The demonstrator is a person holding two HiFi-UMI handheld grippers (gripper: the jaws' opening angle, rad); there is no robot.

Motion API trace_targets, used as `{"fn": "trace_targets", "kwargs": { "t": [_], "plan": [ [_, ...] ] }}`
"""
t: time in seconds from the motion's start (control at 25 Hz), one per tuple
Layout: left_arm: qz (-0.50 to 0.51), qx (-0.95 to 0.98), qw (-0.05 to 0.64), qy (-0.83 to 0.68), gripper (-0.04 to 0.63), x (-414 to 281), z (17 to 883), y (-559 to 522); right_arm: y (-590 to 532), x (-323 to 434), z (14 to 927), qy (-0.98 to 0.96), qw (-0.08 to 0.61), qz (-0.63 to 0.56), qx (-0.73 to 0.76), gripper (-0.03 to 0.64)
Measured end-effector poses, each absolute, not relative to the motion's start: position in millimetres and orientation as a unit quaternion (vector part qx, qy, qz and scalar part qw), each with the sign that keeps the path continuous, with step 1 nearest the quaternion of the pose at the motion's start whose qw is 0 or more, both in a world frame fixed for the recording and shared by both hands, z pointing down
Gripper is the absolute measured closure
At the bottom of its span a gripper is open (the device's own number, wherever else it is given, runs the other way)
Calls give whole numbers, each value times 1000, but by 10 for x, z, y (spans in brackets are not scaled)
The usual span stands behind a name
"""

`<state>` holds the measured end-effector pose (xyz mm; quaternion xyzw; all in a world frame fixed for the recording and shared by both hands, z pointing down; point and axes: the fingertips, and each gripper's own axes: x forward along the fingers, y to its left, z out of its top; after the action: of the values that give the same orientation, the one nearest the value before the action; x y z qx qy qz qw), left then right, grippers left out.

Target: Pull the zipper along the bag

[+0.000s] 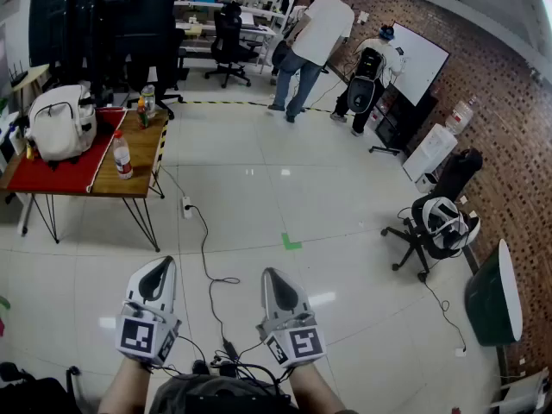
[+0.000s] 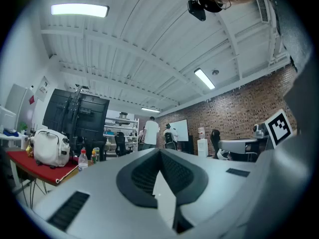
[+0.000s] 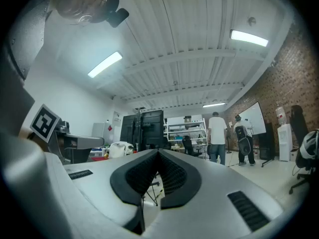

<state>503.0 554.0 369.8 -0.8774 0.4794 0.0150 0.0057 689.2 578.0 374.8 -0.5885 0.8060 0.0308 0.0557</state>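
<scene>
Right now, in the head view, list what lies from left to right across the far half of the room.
white bag → plastic bottle → black office chair → person in white shirt → whiteboard

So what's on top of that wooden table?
A white bag sits on a red cloth covering part of the table. One bottle stands at the cloth's edge, with other bottles at the far corner. Anything behind the bag is hidden.
</scene>
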Motion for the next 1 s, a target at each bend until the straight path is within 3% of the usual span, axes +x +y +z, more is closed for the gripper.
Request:
{"fn": "trace_targets", "kwargs": {
  "t": [1.0],
  "plan": [
    [14,-859,-28,510,569,4099,4002,4929,5060,6205,4007,807,47,8,-589,603]
  ]
}}
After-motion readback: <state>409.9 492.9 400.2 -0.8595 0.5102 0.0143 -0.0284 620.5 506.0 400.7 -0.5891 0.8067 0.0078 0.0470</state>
